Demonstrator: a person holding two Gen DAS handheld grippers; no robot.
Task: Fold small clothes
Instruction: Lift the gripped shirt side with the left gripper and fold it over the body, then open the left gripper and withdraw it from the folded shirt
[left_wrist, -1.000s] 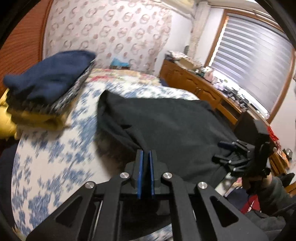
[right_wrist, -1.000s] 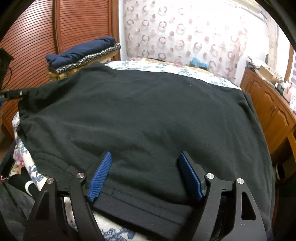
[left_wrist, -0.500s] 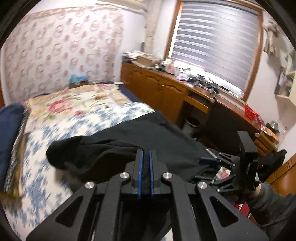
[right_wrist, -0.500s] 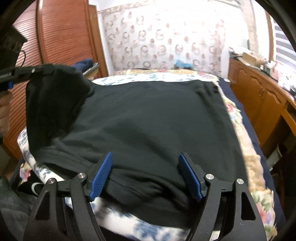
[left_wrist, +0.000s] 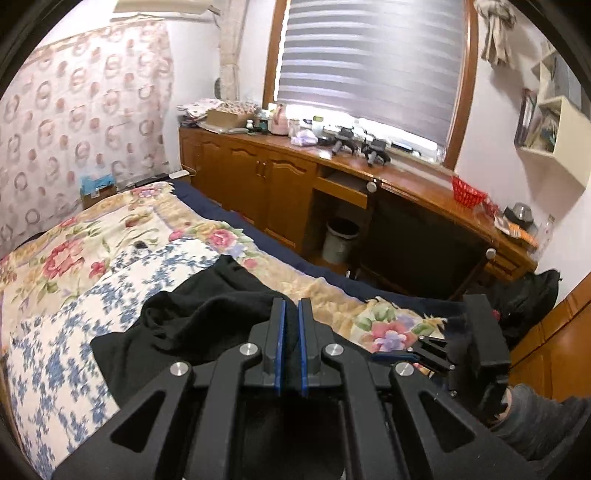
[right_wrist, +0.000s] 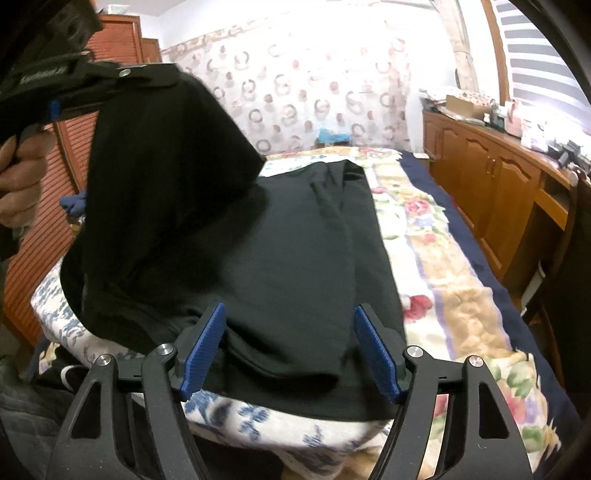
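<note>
Black garment lies on the bed, its left side lifted and carried over the middle, presumably to fold it. Left gripper is pinched on that raised edge. Right gripper stands wide at the near hem, which lies between its pads, unpressed, jaws just narrowing slightly.

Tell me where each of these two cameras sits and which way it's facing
Left wrist: on the left gripper, shut on the black garment, facing the window and cabinets; the right gripper and a sleeve show.
Right wrist: on the right gripper, open at the garment's near hem, facing the patterned wall; the left gripper and a hand show.
Shared: garment, floral bedspread, cabinets, each other's gripper.
</note>
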